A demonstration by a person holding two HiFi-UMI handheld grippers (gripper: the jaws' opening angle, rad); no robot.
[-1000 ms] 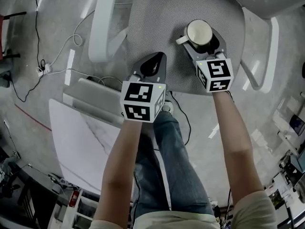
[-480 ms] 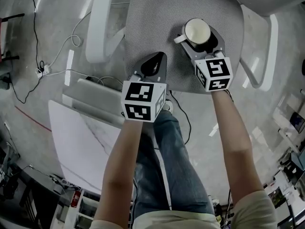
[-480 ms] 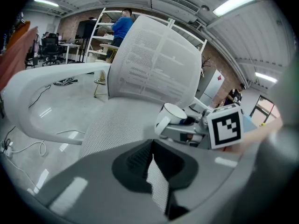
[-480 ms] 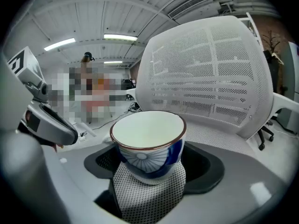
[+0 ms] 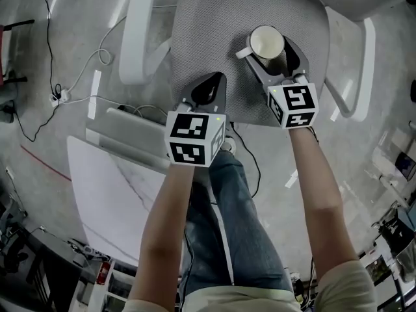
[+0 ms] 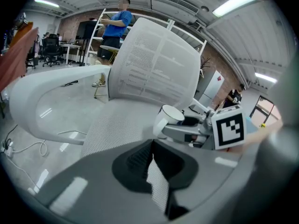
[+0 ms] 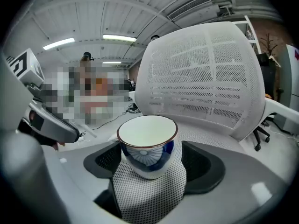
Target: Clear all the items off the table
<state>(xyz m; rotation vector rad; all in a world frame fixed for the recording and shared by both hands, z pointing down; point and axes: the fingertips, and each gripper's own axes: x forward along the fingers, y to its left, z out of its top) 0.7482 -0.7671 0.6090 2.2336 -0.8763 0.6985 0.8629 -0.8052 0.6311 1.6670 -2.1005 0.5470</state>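
Note:
A white cup with a blue flower pattern stands upright on the grey mesh seat of an office chair. My right gripper reaches around it, one jaw on each side. A strip of mesh shows between the cup and the right-hand pad, so the jaws stand open. My left gripper hovers over the seat's front edge, shut and empty. The left gripper view also shows the cup and the right gripper.
The chair's white armrests flank the seat, and its mesh backrest rises behind the cup. A white marble-look table top lies at the lower left. Cables trail over the concrete floor. People stand far off.
The right gripper has drawn back a little from the cup, which has stayed where it was on the seat. The left gripper has not moved.

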